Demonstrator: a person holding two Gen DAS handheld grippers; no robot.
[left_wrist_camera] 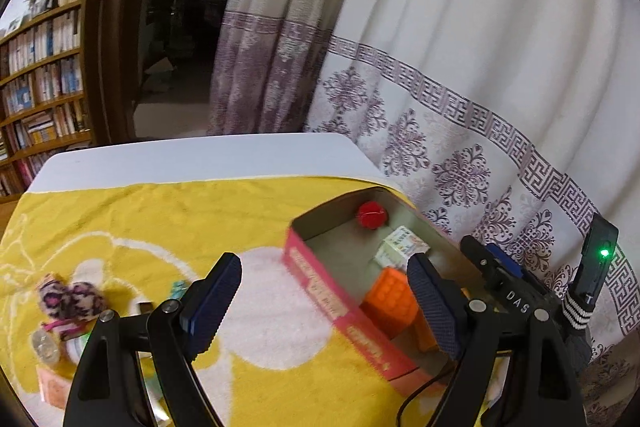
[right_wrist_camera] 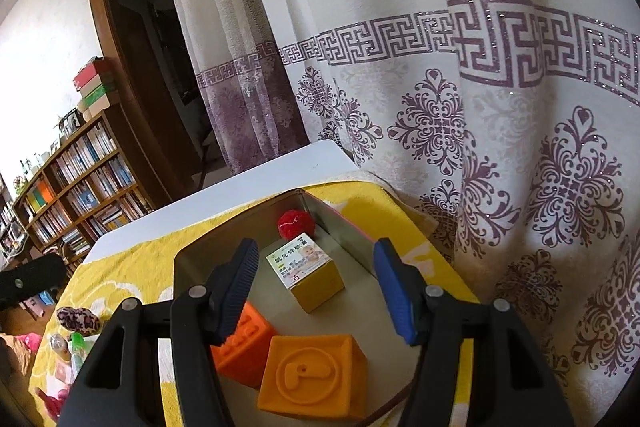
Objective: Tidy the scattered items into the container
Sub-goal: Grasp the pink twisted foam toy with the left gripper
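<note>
The container is a pink-sided box (left_wrist_camera: 332, 301) on a yellow towel (left_wrist_camera: 160, 219). In it lie a red pompom (left_wrist_camera: 372, 215), a small printed carton (left_wrist_camera: 402, 247) and an orange cube (left_wrist_camera: 390, 297). My left gripper (left_wrist_camera: 324, 307) stands open over the towel beside the box's near wall, with nothing between its fingers. In the right wrist view my right gripper (right_wrist_camera: 316, 287) hangs open above the box (right_wrist_camera: 340, 231). The carton (right_wrist_camera: 312, 275), the pompom (right_wrist_camera: 295, 224) and two orange cubes (right_wrist_camera: 316, 375) lie below it, untouched. Scattered items wait at the left, among them a pink leopard-print piece (left_wrist_camera: 70, 301).
A round clear lid (left_wrist_camera: 44, 347) and a pink packet (left_wrist_camera: 52, 387) lie near the towel's left edge. The white table (left_wrist_camera: 200, 155) ends just beyond the towel. A patterned curtain (left_wrist_camera: 480, 67) hangs close on the right; a bookshelf (left_wrist_camera: 44, 87) stands at the far left.
</note>
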